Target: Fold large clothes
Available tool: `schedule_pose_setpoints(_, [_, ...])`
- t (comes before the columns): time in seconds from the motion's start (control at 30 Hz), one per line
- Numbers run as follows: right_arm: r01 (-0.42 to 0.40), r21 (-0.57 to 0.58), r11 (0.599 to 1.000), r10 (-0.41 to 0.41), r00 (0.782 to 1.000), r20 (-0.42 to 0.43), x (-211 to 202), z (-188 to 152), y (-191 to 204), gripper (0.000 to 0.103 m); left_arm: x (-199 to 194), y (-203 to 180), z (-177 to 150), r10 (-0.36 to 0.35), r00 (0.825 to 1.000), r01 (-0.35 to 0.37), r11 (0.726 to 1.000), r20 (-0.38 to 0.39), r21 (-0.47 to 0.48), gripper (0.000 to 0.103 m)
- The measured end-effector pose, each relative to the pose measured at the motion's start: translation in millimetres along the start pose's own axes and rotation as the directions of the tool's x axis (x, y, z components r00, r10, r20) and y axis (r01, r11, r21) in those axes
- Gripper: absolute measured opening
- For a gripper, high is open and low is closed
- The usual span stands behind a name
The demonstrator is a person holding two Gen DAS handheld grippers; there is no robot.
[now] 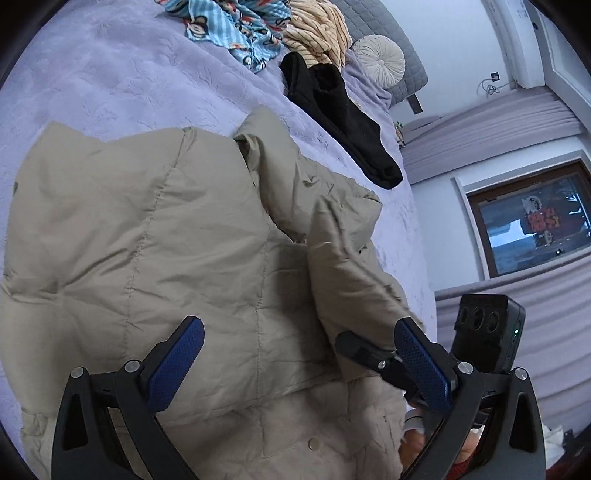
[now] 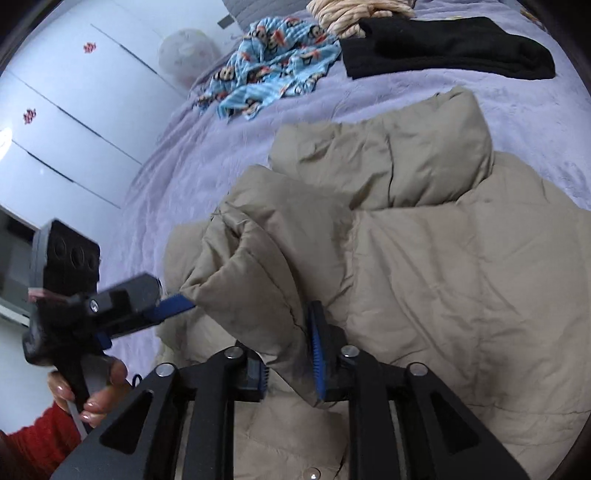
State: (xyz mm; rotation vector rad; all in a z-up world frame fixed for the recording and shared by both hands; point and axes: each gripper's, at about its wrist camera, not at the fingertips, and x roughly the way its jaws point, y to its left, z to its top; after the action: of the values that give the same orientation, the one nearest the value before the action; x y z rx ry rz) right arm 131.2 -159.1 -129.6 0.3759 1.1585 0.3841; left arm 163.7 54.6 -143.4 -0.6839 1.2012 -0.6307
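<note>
A beige puffer jacket [image 1: 166,236] lies spread on the lavender bed cover [image 1: 110,74], with its collar [image 2: 436,155] toward the far side. My right gripper [image 2: 290,343] is shut on the jacket's sleeve [image 2: 251,280], which is bunched and lifted over the body. In the left wrist view that gripper [image 1: 354,350] shows at the sleeve's lower end. My left gripper [image 1: 299,325] hovers wide open over the jacket's body with nothing between its blue pads [image 1: 177,362]. From the right wrist view, the left gripper [image 2: 177,304] sits right by the cuff, held by a hand [image 2: 99,391] in a red sleeve.
Farther up the bed lie a black garment [image 1: 332,118], a blue monkey-print garment [image 2: 273,62], a cream striped knit [image 1: 317,29] and a round pillow [image 1: 380,59]. White wardrobe doors [image 2: 74,110] stand on one side of the bed, a dark window [image 1: 535,229] on the other.
</note>
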Motion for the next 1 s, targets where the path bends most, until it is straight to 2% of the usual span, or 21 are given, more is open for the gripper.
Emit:
schedule_pose_setpoints(0.03, [-0.007,0.008,1.000,0.007,1.000,-0.013,2,-4,-1,0.047,4,-1,0,-0.012,1.000,0.012,1.000,-0.012,0.000,0.103])
schedule_pose_setpoints(0.07, [-0.016,0.022,1.000,0.016,1.000,-0.017,2,-7,-4,0.054,8,-2,1,-0.021,1.000,0.021,1.000,-0.021,0.003,0.103])
schedule_pose_setpoints(0.1, [-0.017,0.036,0.999,0.018,1.000,-0.015,-1,-11,-7,0.067,13,-4,1,-0.031,0.999,0.032,0.999,-0.031,0.009,0.103])
schedule_pose_setpoints(0.13, [-0.009,0.047,0.999,0.010,1.000,-0.007,-6,-14,-12,0.070,17,-6,2,-0.040,0.998,0.041,0.999,-0.040,0.011,0.103])
schedule_pose_setpoints(0.3, [0.010,0.081,0.997,-0.009,1.000,-0.008,-32,-27,-38,0.070,42,-11,9,-0.063,0.995,0.062,0.998,-0.072,-0.015,0.103])
schedule_pose_setpoints(0.4, [0.045,0.110,0.993,-0.043,0.999,-0.016,-51,-41,-61,0.070,45,-15,12,-0.114,0.992,0.113,0.993,-0.058,-0.030,0.103])
schedule_pose_setpoints(0.43, [0.053,0.120,0.991,-0.051,0.998,-0.019,-59,-48,-68,0.070,45,-17,12,-0.110,0.992,0.109,0.994,-0.056,-0.017,0.103])
schedule_pose_setpoints(0.53, [0.088,0.144,0.986,-0.085,0.996,-0.030,-73,-67,-89,0.070,59,-23,12,-0.004,0.995,0.008,0.999,-0.100,0.038,0.102])
schedule_pose_setpoints(0.6, [0.109,0.166,0.980,-0.104,0.994,-0.043,-77,-77,-103,0.070,73,-26,9,0.066,0.986,-0.056,0.996,-0.152,0.071,0.083])
schedule_pose_setpoints(0.63, [0.115,0.178,0.977,-0.107,0.993,-0.049,-78,-81,-108,0.070,81,-27,8,0.087,0.979,-0.072,0.994,-0.184,0.083,0.051])
schedule_pose_setpoints(0.67, [0.115,0.184,0.976,-0.107,0.993,-0.052,-79,-84,-112,0.070,89,-28,7,0.106,0.970,-0.090,0.992,-0.218,0.086,0.014])
schedule_pose_setpoints(0.7, [0.116,0.184,0.976,-0.107,0.993,-0.055,-78,-86,-115,0.070,94,-28,5,0.109,0.963,-0.093,0.993,-0.245,0.077,0.009])
schedule_pose_setpoints(0.73, [0.121,0.180,0.976,-0.112,0.992,-0.059,-78,-88,-116,0.070,94,-31,4,0.109,0.965,-0.093,0.993,-0.239,0.076,0.009])
schedule_pose_setpoints(0.77, [0.127,0.173,0.977,-0.118,0.991,-0.060,-76,-89,-117,0.070,89,-37,5,0.098,0.971,-0.080,0.993,-0.217,0.092,0.009])
schedule_pose_setpoints(0.87, [0.156,0.135,0.978,-0.152,0.987,-0.043,-74,-88,-116,0.069,61,-58,11,-0.002,0.993,0.016,0.994,-0.121,0.111,0.009])
schedule_pose_setpoints(0.93, [0.179,0.109,0.978,-0.177,0.984,-0.029,-71,-82,-116,0.069,39,-64,19,-0.028,0.998,0.034,0.993,-0.058,0.116,0.009])
schedule_pose_setpoints(1.0, [0.215,0.081,0.973,-0.214,0.977,-0.013,-74,-76,-120,0.069,21,-64,24,-0.024,0.999,0.027,0.993,-0.023,0.117,0.009])
